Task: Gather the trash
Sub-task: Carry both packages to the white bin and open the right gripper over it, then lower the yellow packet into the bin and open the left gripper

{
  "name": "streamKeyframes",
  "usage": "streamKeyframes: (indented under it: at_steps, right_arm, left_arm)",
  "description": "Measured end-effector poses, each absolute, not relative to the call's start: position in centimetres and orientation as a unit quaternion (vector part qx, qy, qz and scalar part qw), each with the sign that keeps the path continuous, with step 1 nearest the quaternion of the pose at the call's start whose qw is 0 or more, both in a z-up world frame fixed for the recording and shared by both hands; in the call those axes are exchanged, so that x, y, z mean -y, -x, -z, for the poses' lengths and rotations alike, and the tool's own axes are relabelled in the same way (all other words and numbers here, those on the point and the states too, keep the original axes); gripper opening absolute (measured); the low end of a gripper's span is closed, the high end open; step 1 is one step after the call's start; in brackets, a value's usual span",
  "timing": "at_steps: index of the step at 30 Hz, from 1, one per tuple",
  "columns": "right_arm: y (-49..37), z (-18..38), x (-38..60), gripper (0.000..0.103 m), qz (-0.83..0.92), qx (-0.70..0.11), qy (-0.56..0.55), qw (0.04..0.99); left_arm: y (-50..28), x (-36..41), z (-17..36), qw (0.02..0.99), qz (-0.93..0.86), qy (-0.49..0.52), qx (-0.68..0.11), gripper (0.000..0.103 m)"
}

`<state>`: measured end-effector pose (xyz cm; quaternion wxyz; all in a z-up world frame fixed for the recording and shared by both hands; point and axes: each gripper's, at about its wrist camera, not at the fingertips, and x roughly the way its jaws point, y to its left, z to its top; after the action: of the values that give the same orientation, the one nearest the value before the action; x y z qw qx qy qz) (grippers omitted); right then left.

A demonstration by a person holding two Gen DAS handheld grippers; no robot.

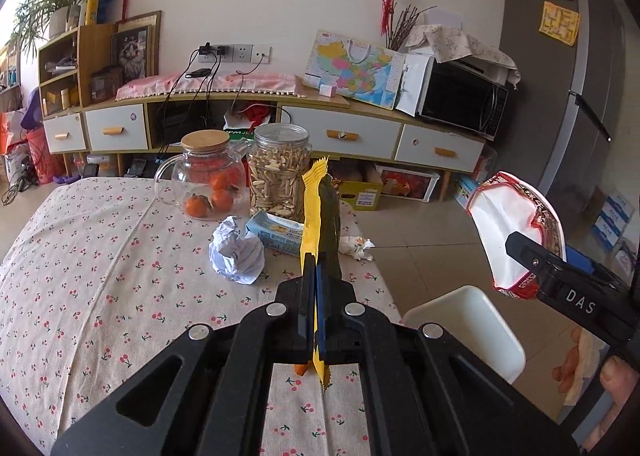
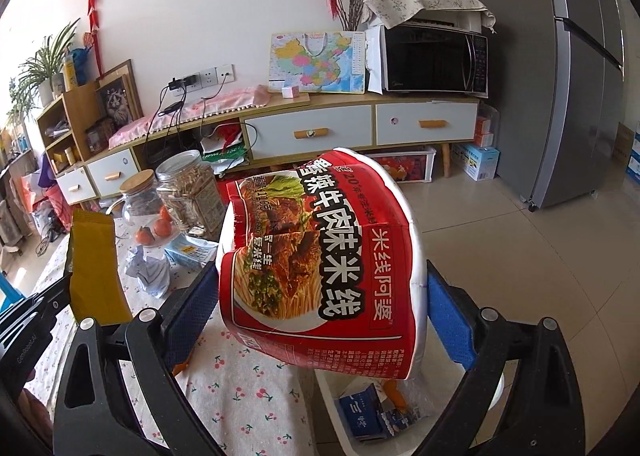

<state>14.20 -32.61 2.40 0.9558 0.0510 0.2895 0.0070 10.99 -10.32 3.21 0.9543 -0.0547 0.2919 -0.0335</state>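
Observation:
My left gripper [image 1: 315, 268] is shut on a yellow snack wrapper [image 1: 320, 207] and holds it upright above the table; the wrapper also shows in the right wrist view [image 2: 94, 268]. My right gripper [image 2: 320, 296] is shut on a crushed red noodle cup [image 2: 320, 256], held over the white trash bin [image 2: 332, 416] beside the table. The cup also shows in the left wrist view [image 1: 516, 232]. A crumpled paper ball [image 1: 236, 252], a blue carton [image 1: 276, 234] and a small crumpled wrapper [image 1: 356, 248] lie on the table.
A cherry-print tablecloth [image 1: 100, 276] covers the table. A glass teapot with oranges [image 1: 206, 175] and a jar of snacks [image 1: 280, 171] stand at its far edge. The bin [image 1: 468, 328] holds several pieces of trash. A sideboard and fridge stand beyond.

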Motion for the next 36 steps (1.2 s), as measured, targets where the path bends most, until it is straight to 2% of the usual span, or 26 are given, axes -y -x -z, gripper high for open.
streamKeyframes:
  at_steps: [14, 17, 36]
  right_arm:
    - [-15.2, -0.1, 41.2, 0.093, 0.090, -0.355, -0.108, 0.924]
    - [-14.6, -0.4, 42.6, 0.096, 0.102, -0.350, -0.116, 0.924]
    - [-11.9, 0.0, 54.2, 0.096, 0.229, -0.326, -0.210, 0.893]
  left_arm:
    - [-12.1, 19.8, -4.0, 0.951, 0.113, 0.016, -0.288, 0.000]
    - [-12.4, 22.3, -4.1, 0.948, 0.135, 0.007, -0.288, 0.000]
    - [-14.0, 34.5, -3.1, 0.924, 0.226, -0.023, -0.307, 0.001]
